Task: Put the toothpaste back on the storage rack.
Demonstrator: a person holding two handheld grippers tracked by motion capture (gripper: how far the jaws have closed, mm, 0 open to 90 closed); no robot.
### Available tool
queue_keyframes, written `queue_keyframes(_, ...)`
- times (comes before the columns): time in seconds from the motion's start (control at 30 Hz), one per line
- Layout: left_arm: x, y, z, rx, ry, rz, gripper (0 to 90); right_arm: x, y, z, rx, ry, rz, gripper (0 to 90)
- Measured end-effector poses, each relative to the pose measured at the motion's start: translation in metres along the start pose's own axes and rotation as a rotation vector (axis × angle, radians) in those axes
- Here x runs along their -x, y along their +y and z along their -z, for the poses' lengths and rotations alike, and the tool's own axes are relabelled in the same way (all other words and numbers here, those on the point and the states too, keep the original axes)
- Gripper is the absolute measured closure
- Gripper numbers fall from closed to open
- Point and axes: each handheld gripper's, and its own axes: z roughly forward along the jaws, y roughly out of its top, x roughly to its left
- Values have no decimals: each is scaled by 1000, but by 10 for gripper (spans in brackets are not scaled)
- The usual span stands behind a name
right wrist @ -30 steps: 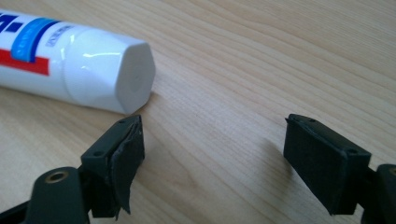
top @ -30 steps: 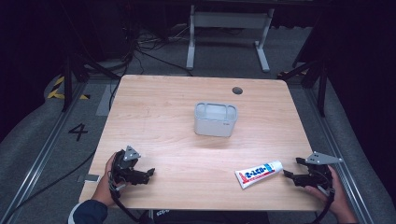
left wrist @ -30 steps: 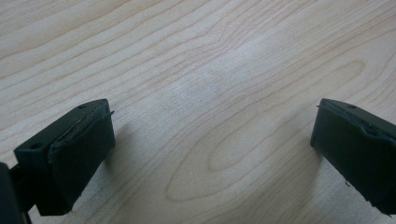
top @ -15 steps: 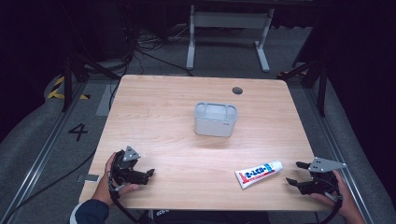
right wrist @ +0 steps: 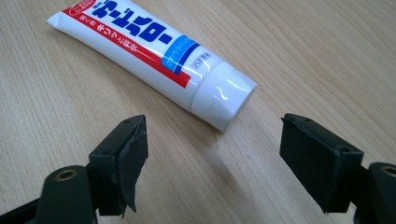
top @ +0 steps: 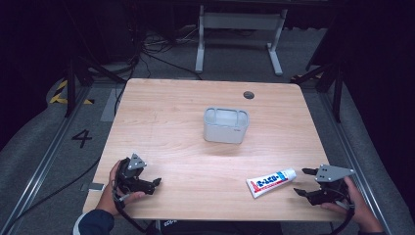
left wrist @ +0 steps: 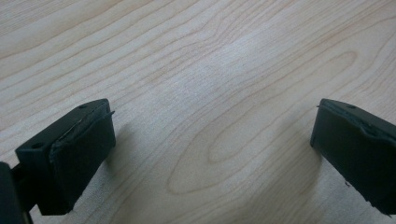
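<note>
1. Hands sit at the near corners of the light wooden table (top: 166,107); the left hand (top: 111,192) rests on the tabletop holding the left gripper (top: 151,183), which points toward the table's middle; the right hand (top: 353,200) holds the right gripper (top: 299,182) at the near right edge, aimed leftward at the tube.
2. Left gripper's jaws stand wide apart over bare wood, holding nothing; the right gripper's jaws also stand wide and hold nothing, having just closed a little.
3. The white plastic toothpaste tube with red and blue print (top: 270,182) lies flat near the front right of the table, just beyond the right jaws and apart from them; its long axis runs roughly across the table, white cap (right wrist: 223,100) toward the right gripper, crimped end toward the left.
4. A grey rectangular plastic container (top: 225,126) stands at the table's centre, well apart from the tube.
</note>
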Motion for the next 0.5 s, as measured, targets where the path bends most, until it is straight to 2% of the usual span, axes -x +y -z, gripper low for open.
queue_keyframes(0.23,0,0,0,0,0,-1,4,-3,12,-6,-5,24,43,243)
queue_keyframes(0.4,0,0,0,0,0,-2,4,-6,22,-12,-35,55,82,247)
queue_keyframes(0.5,0,0,0,0,-2,-1,4,-7,26,-14,-48,55,105,228)
